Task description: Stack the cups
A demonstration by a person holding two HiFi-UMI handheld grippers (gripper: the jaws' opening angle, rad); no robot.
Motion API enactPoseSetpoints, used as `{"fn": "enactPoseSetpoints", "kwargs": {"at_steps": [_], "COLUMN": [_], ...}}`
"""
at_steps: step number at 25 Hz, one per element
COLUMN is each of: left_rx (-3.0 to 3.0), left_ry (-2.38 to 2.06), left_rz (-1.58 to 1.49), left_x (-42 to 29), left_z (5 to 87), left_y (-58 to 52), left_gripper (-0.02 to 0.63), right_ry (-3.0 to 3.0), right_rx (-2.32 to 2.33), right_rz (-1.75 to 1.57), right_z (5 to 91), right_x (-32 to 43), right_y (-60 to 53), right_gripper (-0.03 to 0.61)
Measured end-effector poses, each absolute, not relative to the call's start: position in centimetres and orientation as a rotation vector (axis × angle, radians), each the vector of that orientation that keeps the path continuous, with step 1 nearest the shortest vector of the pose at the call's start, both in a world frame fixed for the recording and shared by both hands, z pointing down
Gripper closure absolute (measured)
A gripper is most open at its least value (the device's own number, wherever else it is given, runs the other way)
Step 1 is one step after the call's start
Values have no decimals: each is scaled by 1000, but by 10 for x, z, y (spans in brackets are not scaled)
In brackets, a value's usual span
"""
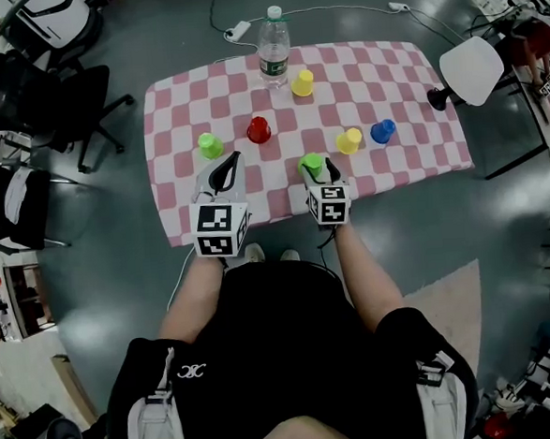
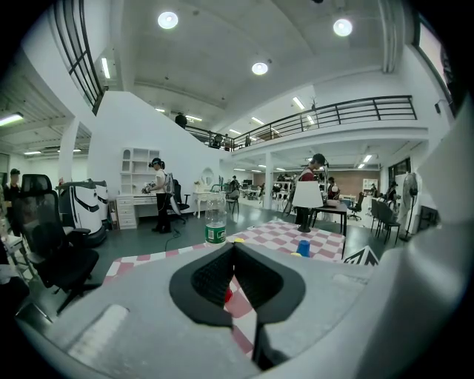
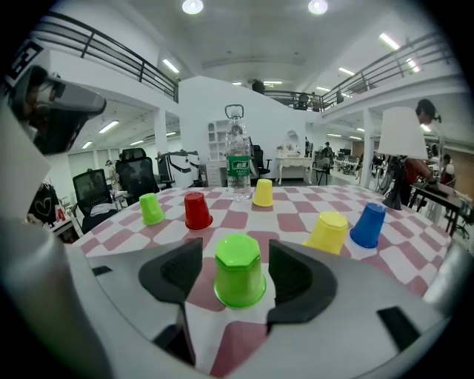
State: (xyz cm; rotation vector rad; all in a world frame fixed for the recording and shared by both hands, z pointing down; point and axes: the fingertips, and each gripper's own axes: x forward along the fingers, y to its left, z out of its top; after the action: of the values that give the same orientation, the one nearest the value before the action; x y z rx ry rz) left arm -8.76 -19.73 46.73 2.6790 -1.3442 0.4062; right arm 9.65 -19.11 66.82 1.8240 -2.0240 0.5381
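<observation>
At the near left of the checked cloth point(image 1: 396, 74), the left gripper point(image 1: 227, 163) hovers with its jaws together on nothing, while to its right the right gripper point(image 1: 320, 171) stands wide open around an upside-down green cup point(image 3: 238, 270), pads clear of it, so the pick-up seems in hand and next calls for closing squarely.

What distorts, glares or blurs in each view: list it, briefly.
Head view: mild barrel bend along the checked tablecloth edges, flat even light, faint shadows. Left gripper view: strong fisheye, black round border, ceiling lamps blown out. Right gripper view: balcony railing curves, green cup is sharp.
</observation>
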Motion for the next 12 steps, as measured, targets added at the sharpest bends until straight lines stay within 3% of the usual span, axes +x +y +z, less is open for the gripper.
{"fn": "enactPoseSetpoints", "kwargs": {"at_steps": [12], "left_rx": [2748], "left_ry": [-1240], "left_rz": [350], "left_x": [-60], "left_z": [459], "left_y": [-197], "left_gripper": [598], "right_ry": [-2127], "right_rx": [2017], "right_rz": [299], "right_z": [561], "right_x": [105], "right_y": [-185], "right_gripper": [314]}}
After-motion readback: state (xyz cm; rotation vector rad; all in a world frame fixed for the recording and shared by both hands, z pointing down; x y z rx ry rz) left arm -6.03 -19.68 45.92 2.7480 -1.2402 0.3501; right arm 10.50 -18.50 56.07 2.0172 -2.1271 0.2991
